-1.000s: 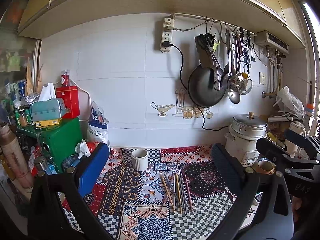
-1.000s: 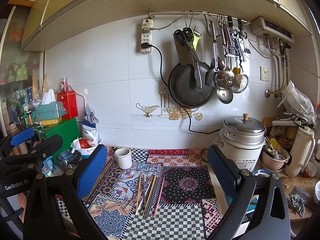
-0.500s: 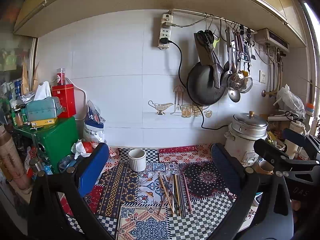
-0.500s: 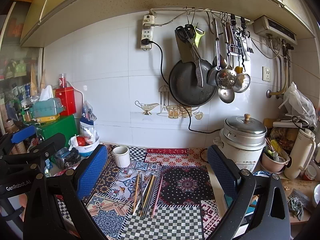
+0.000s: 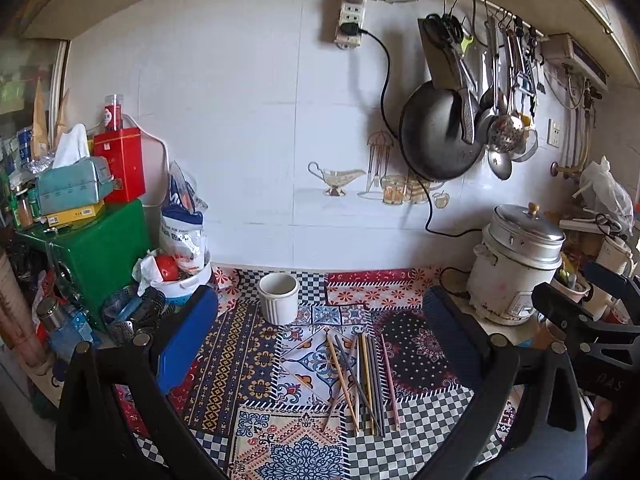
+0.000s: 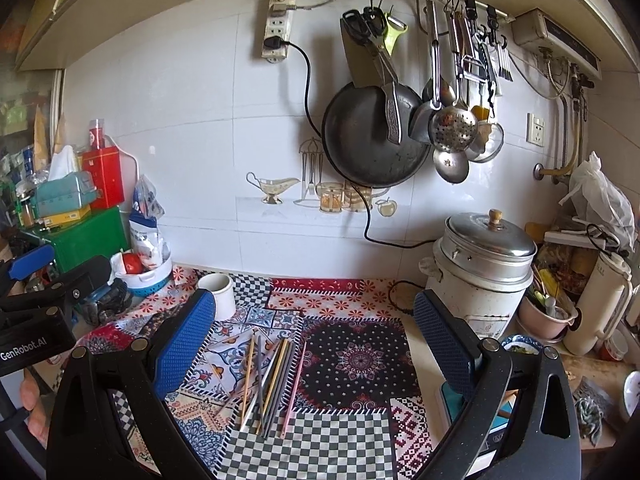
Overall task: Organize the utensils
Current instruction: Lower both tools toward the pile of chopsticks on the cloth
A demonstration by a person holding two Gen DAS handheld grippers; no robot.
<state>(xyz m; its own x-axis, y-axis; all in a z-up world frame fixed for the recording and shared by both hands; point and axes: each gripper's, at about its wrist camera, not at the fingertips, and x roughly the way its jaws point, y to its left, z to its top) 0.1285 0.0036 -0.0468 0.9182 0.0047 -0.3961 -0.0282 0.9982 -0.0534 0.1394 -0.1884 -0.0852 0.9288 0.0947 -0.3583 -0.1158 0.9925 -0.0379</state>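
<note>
Hovering above the patchwork cloth [image 5: 240, 360], the left gripper [image 5: 320, 332] and right gripper [image 6: 314, 328] both gape wide, holding nothing. The chopsticks [image 5: 362, 376] lie loosely bundled mid-cloth, apparently ten or so, just in front of the white cup [image 5: 279, 298] near the back edge.

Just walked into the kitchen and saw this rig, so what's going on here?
A person holds a two-finger gripper in each hand over a patterned cloth on the counter. The left gripper and the right gripper are both open and hold nothing. A loose bunch of chopsticks lies on the cloth, untouched. A white cup stands upright and empty just behind them, toward the wall. Nothing has been sorted yet.
</note>
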